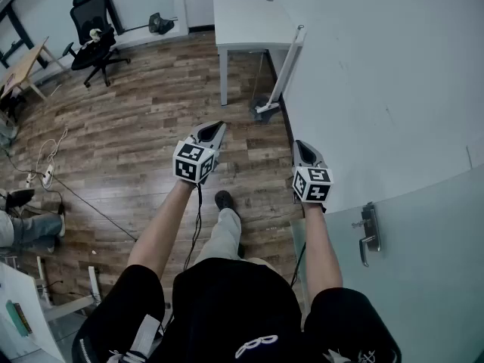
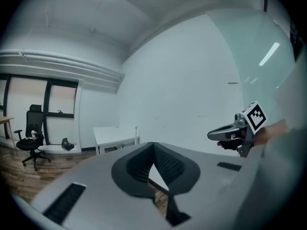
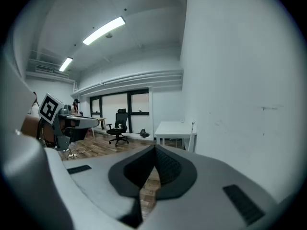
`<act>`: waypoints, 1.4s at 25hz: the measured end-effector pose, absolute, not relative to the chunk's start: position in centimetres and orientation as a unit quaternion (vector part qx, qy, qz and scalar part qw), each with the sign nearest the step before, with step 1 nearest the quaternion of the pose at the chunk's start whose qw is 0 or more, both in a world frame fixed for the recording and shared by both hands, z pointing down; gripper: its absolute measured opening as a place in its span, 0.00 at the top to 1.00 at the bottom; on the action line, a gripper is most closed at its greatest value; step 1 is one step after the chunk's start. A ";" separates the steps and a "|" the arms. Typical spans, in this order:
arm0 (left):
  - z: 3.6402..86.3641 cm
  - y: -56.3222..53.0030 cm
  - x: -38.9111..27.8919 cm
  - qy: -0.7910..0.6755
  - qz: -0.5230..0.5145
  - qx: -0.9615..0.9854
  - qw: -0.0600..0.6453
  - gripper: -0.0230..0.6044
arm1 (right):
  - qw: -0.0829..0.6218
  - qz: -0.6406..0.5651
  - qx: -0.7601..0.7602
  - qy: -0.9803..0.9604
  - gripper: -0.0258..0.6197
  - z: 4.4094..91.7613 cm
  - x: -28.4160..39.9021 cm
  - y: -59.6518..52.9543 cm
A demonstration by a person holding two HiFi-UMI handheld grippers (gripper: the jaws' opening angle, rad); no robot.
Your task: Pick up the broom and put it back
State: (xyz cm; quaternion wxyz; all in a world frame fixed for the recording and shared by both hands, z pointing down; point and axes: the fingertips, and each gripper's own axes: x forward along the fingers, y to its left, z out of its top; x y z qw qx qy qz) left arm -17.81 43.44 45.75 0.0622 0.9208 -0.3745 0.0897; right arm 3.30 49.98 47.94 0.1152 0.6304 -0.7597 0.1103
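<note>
Both were empty at this moment: left hand-held gripper [image 1: 219, 125] with jaw tips touching and nothing between them in its own view [image 2: 153, 146], right hand-held gripper [image 1: 299, 144] likewise closed on nothing [image 3: 154, 148]. The white long-handled broom [image 1: 284, 70] stood well ahead of me, leaning tilted against the white wall [image 1: 378, 74] just beside the white rectangular tabletop [image 1: 242, 13], its head down on the brown wood-plank floor [image 1: 136, 142]; it also showed as a thin white pole in the right gripper view [image 3: 193, 137] and the left gripper view [image 2: 136, 134]. As I judged it, the main risk was arriving with closed jaws: if I forgot to open them, the tips would only knock the handle. The broom was propped, not fixed, so a nudge could send it sliding along the wall or clattering down against the table leg. The handle was thin and smooth, so a grip taken off-centre or too near the top could let it swing or slip. The space between wall and tabletop was tight, so the right hand-held gripper could scrape the wall on the way in. I could not tell where "back" was, so a wrong put-down spot was also possible.
</note>
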 end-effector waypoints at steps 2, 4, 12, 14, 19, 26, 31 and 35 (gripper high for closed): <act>46.0 42.8 -17.4 -0.373 0.090 0.921 0.063 0.95 | 0.115 0.110 0.632 -0.759 0.92 48.1 3.7 49.4; 46.2 42.1 -17.0 -0.373 0.090 0.921 0.065 0.95 | 0.114 0.111 0.633 -0.758 0.92 48.2 4.2 48.7; 46.6 36.2 -14.7 -0.371 0.090 0.922 0.070 0.94 | 0.116 0.117 0.636 -0.754 0.92 49.0 6.4 43.1; 46.7 34.1 -13.9 -0.371 0.088 0.922 0.073 0.95 | 0.122 0.118 0.634 -0.755 0.92 49.2 7.1 41.1; 46.6 28.2 -12.0 -0.365 0.082 0.924 0.080 0.95 | 0.132 0.121 0.638 -0.749 0.92 49.1 9.1 35.4; 47.1 18.5 -8.8 -0.347 0.093 0.929 0.086 0.94 | 0.136 0.136 0.647 -0.738 0.92 49.6 11.9 25.9; 47.8 13.7 -7.6 -0.332 0.099 0.934 0.091 0.95 | 0.130 0.143 0.657 -0.729 0.92 50.2 12.6 21.2; 48.2 11.1 -7.0 -0.325 0.103 0.936 0.091 0.95 | 0.123 0.147 0.663 -0.723 0.92 50.4 13.1 18.8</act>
